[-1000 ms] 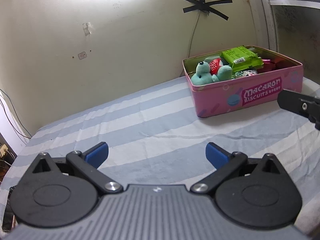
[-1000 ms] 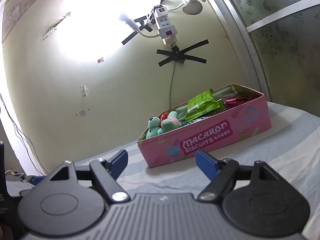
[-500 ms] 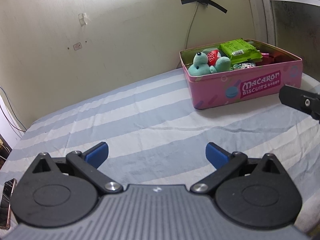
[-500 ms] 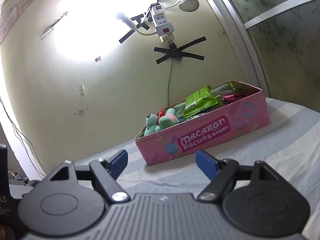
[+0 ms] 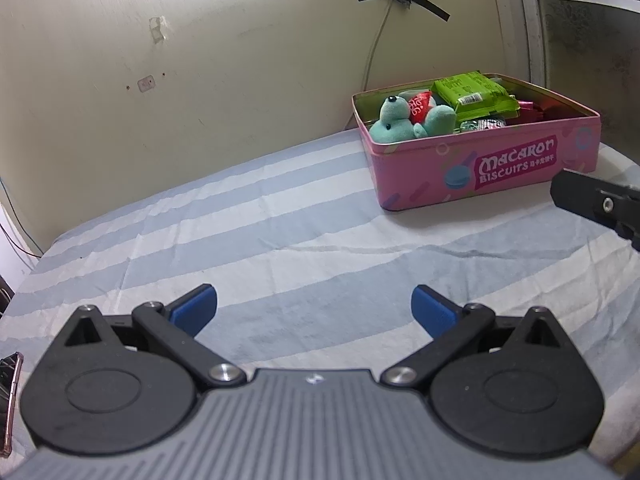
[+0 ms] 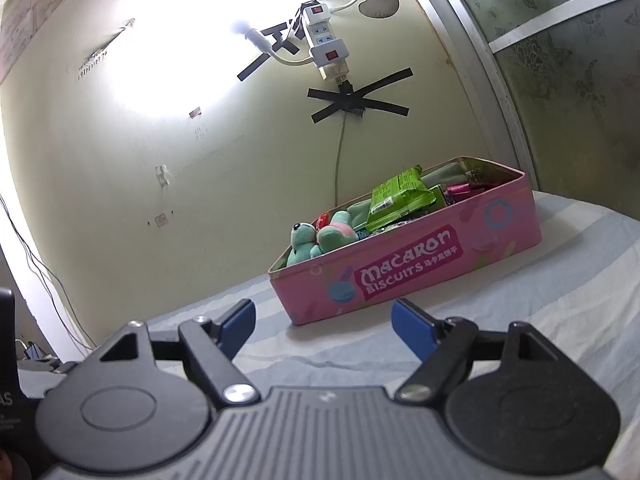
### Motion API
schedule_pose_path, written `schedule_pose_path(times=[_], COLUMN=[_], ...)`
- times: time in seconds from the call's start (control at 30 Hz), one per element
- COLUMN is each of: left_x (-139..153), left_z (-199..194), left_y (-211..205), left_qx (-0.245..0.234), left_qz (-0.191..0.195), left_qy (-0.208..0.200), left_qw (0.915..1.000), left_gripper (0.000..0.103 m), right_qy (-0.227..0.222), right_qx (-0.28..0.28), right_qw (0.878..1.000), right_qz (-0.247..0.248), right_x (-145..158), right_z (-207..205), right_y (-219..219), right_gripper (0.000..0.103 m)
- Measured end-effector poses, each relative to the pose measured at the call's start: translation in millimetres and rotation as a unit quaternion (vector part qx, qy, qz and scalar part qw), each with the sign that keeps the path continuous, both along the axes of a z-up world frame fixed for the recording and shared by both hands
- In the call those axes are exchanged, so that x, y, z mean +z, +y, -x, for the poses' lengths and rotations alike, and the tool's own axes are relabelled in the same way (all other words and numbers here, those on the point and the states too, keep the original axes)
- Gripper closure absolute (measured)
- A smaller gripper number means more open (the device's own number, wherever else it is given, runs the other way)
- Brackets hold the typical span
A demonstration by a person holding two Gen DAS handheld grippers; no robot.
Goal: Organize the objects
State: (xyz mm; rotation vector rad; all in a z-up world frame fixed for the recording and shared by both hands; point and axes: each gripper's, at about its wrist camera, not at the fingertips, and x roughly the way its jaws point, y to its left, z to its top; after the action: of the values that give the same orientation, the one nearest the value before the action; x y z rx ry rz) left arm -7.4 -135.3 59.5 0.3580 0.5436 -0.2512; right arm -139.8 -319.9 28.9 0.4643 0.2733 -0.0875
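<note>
A pink "Macaron Biscuits" tin (image 5: 500,168) stands open at the far right of the striped bed sheet, also in the right wrist view (image 6: 420,264). It holds a teal plush toy (image 5: 394,120), a green snack packet (image 5: 472,92) and several small wrapped items. My left gripper (image 5: 314,306) is open and empty, low over the sheet, well short of the tin. My right gripper (image 6: 324,320) is open and empty, just in front of the tin; part of it shows at the right edge of the left wrist view (image 5: 596,204).
The blue and white striped sheet (image 5: 280,240) covers the surface up to a yellowish wall. A power strip (image 6: 326,46) and cable hang taped on the wall above the tin. A window frame (image 6: 500,92) is to the right. A phone edge (image 5: 8,392) lies at far left.
The left gripper's view tilted down and the tin sits lower and closer in it. The right gripper drifted slightly nearer the tin. Both stay open.
</note>
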Motion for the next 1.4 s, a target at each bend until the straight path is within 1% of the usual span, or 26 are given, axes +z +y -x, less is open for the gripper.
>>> schedule_pose_path(times=[0.43, 0.83, 0.93, 1.4], left_x=[-4, -14, -16, -18], left_z=[-3, -12, -15, -17], left_y=[1, 1, 1, 2], left_qx=[-0.004, -0.019, -0.019, -0.023], left_qz=[0.002, 0.016, 0.017, 0.017], left_qy=[0.013, 0.080, 0.092, 0.098], left_qw=[0.9999, 0.9965, 0.9954, 0.9948], left_gripper=[0.000, 0.000, 0.000, 0.000], right_qy=[0.001, 0.009, 0.010, 0.011], right_qx=[0.001, 0.001, 0.003, 0.004], right_qw=[1.000, 1.000, 1.000, 1.000], right_qz=[0.000, -0.003, -0.003, -0.001], right_x=[-1, -7, -7, -6], right_z=[-1, -4, -5, -6], right_y=[-1, -2, -3, -1], right_gripper=[0.025, 0.025, 0.025, 0.025])
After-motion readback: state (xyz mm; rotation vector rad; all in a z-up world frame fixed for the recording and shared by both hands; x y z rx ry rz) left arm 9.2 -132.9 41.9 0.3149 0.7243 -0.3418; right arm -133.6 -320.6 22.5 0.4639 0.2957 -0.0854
